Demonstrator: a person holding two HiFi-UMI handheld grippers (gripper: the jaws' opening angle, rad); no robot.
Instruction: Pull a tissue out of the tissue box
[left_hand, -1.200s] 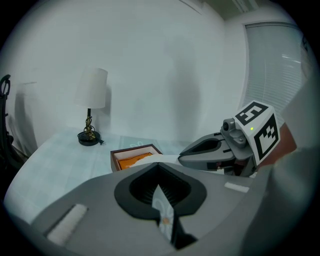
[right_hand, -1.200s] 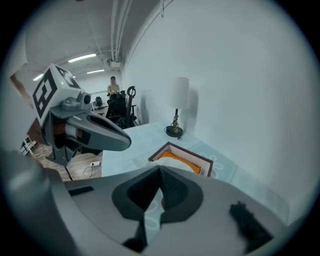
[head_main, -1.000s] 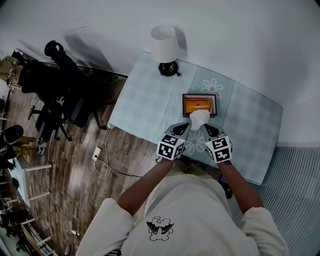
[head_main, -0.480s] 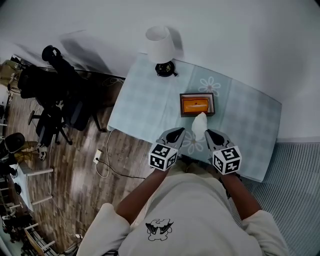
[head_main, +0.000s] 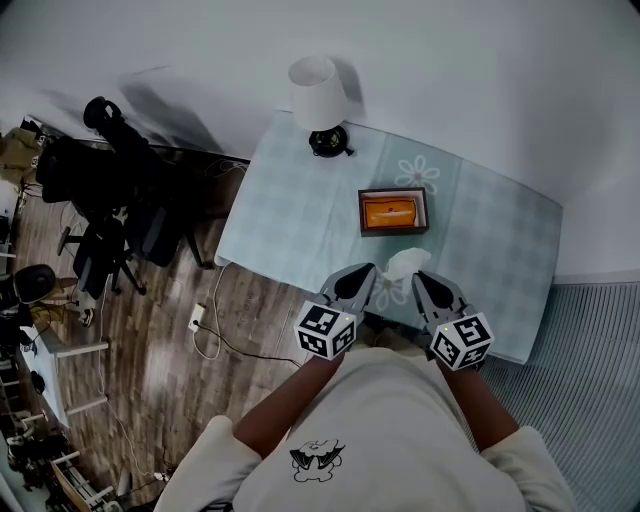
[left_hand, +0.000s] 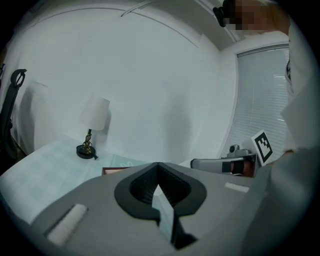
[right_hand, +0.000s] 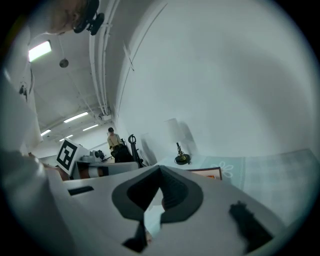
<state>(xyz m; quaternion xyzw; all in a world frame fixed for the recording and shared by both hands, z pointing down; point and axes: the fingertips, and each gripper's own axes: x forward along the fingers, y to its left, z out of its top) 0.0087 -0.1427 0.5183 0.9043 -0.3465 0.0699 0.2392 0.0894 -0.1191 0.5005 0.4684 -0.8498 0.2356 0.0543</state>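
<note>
The tissue box (head_main: 393, 212), orange on top with a dark brown frame, sits on the pale checked table (head_main: 290, 215). A white tissue (head_main: 404, 264) hangs free of the box, nearer the table's front edge. My left gripper (head_main: 366, 272) and right gripper (head_main: 418, 278) flank the tissue, both shut, each pinching a side of it. In the left gripper view the jaws (left_hand: 158, 164) meet at the tip with a pale strip of tissue (left_hand: 163, 212) in the gap. The right gripper view shows the same at its jaws (right_hand: 160, 169), with the box (right_hand: 207, 173) beyond.
A white-shaded lamp (head_main: 315, 98) stands at the table's far left corner. Dark office chairs (head_main: 110, 190) and a cable (head_main: 208, 322) are on the wooden floor to the left. A white wall runs behind the table.
Both grippers have risen and drawn back toward the person, carrying the tissue. The tissue has left the box opening and now hangs in front of the box.
</note>
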